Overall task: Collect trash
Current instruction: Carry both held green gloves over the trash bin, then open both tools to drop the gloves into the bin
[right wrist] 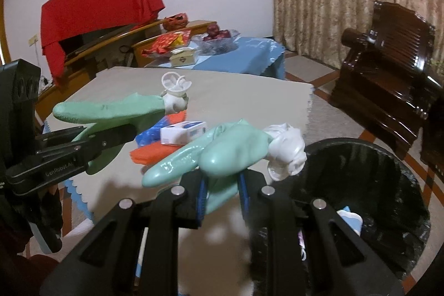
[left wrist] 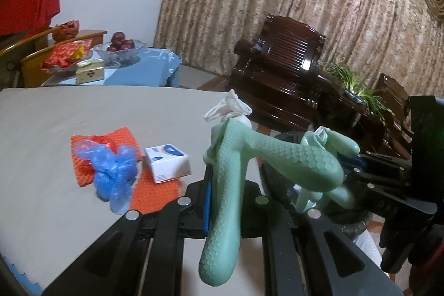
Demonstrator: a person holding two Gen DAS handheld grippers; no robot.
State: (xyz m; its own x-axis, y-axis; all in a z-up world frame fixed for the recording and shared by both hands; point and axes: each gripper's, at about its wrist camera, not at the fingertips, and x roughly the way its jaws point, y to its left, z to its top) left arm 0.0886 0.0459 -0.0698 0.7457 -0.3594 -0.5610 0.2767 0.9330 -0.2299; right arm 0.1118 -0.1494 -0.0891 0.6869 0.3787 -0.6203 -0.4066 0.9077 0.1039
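Note:
My left gripper point(left wrist: 227, 193) is shut on a mint-green rubber glove point(left wrist: 305, 160) with a scaly grip and a white cuff point(left wrist: 230, 107), held above the beige table point(left wrist: 55, 129). The right gripper point(right wrist: 222, 182) is shut on a second green glove point(right wrist: 238, 149), whose white lining point(right wrist: 288, 151) hangs over the edge of a black-lined trash bin point(right wrist: 360, 142). In the right wrist view the left gripper point(right wrist: 130, 132) and its glove point(right wrist: 111, 107) are at the left. On the table lie crumpled blue plastic point(left wrist: 113, 171), a small white box point(left wrist: 169, 162) and an orange mat point(left wrist: 155, 190).
Behind the beige table stands a low table with a blue cloth point(right wrist: 244, 57), a fruit bowl point(right wrist: 219, 39) and a tissue box point(right wrist: 183, 57). A dark wooden armchair point(right wrist: 388, 68) stands to the right before a curtain. A red cloth point(right wrist: 97, 7) drapes over furniture at the back left.

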